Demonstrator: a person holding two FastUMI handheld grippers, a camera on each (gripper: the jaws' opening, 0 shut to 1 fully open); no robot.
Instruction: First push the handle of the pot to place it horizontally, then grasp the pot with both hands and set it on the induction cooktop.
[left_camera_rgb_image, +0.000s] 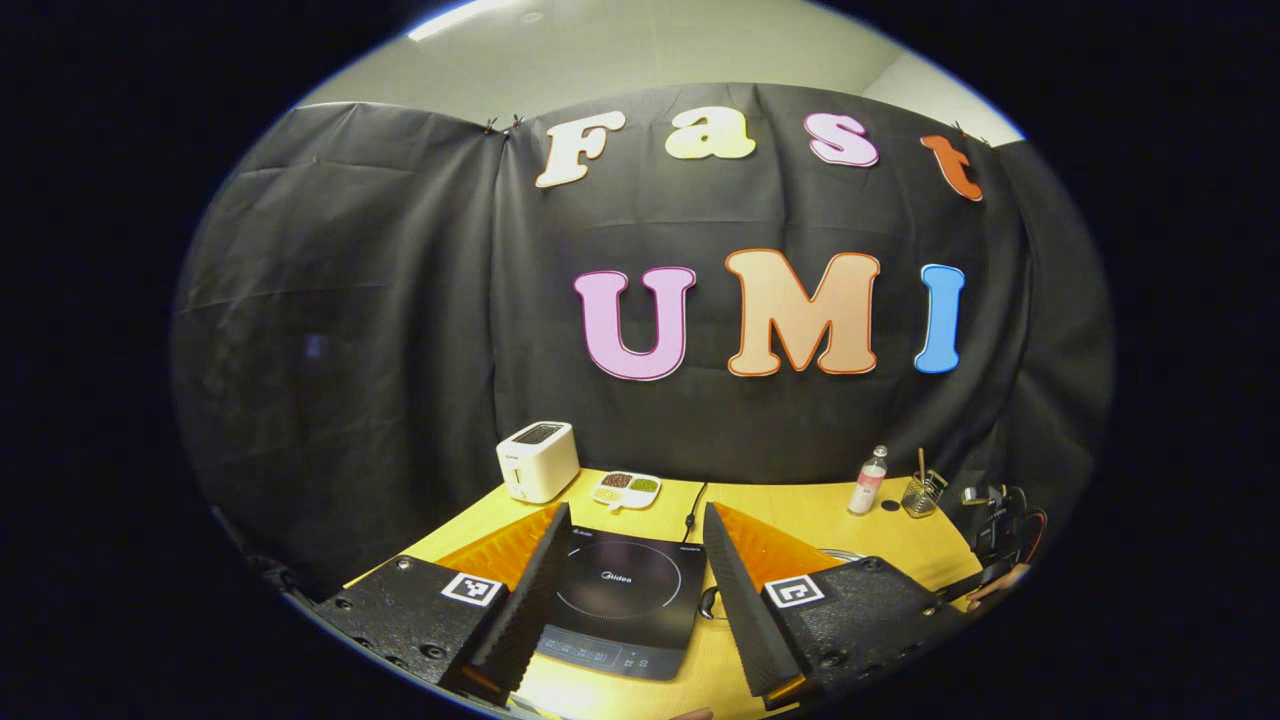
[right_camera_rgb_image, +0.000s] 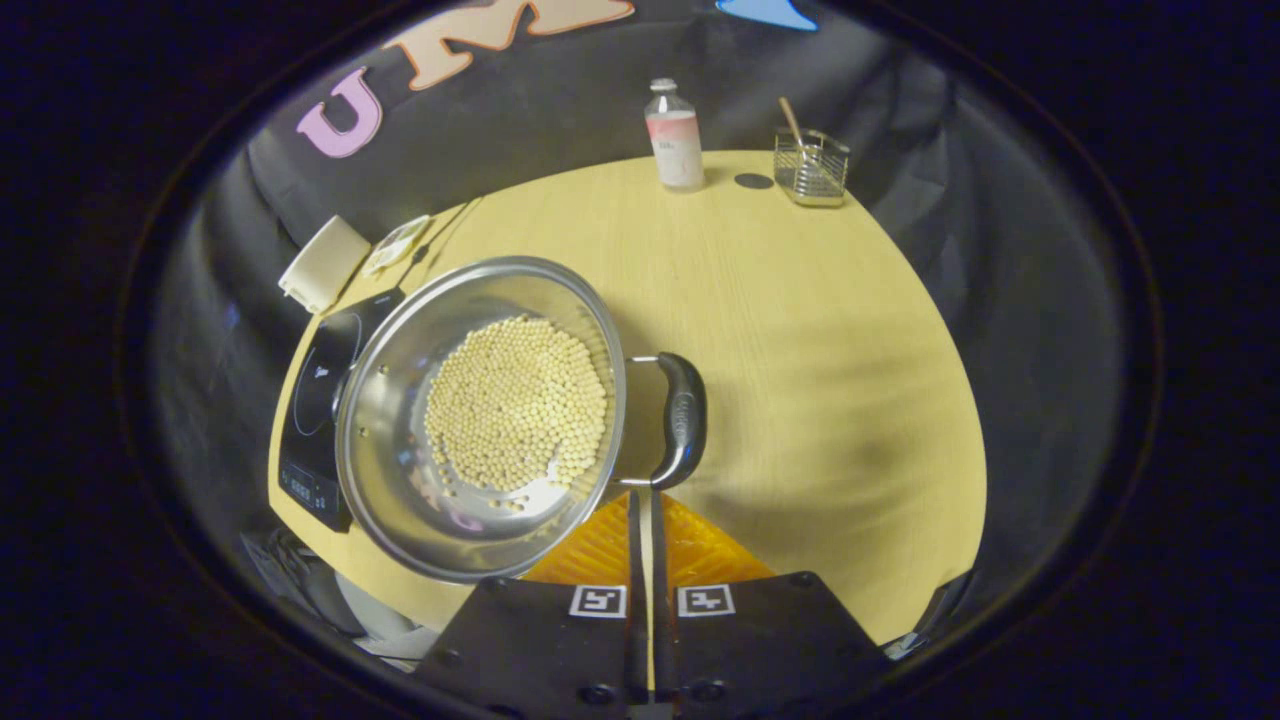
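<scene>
One wooden table (right_camera_rgb_image: 800, 330), black cloth wall (left_camera_rgb_image: 350, 300)

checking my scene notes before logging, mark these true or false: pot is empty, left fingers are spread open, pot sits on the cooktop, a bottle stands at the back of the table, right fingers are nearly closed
Pot is empty: false, it holds small pale beads.
Left gripper fingers spread open: true.
Pot sits on the cooktop: false, it is beside it on the table.
Bottle stands at the back of the table: true.
Right gripper fingers nearly closed: true, just below the pot handle.
</scene>
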